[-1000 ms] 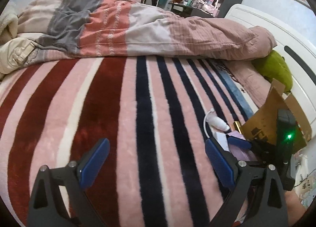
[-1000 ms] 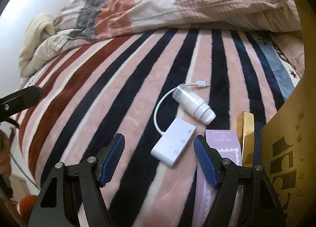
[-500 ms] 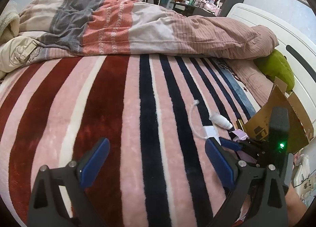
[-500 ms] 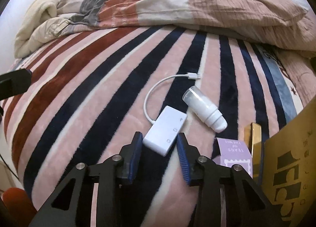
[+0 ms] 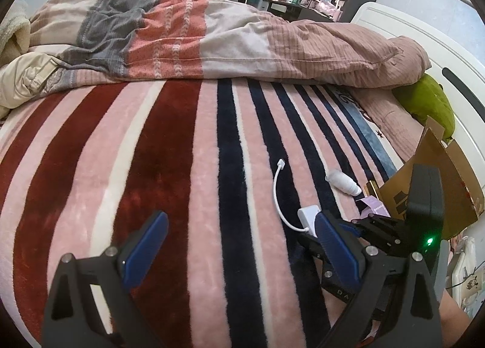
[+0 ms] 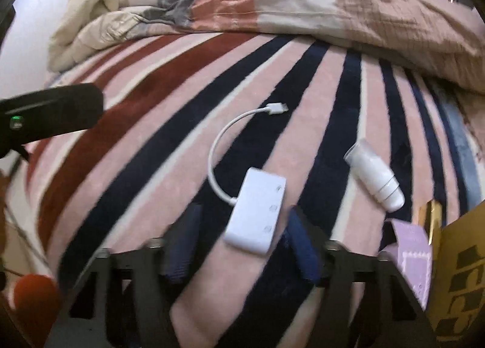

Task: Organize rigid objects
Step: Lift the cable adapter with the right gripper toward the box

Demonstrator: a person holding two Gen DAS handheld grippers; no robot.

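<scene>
Left wrist view: the left gripper [image 5: 239, 251] hovers over the striped pink, maroon and navy fleece blanket [image 5: 169, 166], its blue-padded fingers [image 5: 145, 245] spread wide apart with nothing between them. To the right lies the flat white rectangular adapter hub [image 5: 307, 215] with a short white cable — the right gripper [image 5: 351, 228] sits right at it. Farther off are the white cylindrical plastic bottle [image 5: 344, 183], lying on its side, a lilac printed card box [image 5: 376, 207] and a brown cardboard box [image 5: 439, 184].

Right wrist view: the right gripper [image 6: 242, 245] has its fingers [image 6: 185, 242] apart, flanking the near end of the adapter hub [image 6: 257, 211], which rests flat on the blanket [image 6: 151, 142] — the picture is blurred and contact cannot be told. The bottle [image 6: 374, 174] lies well right of the hub; the lilac box [image 6: 415, 254] leans beside the cardboard box [image 6: 460, 272].
</scene>
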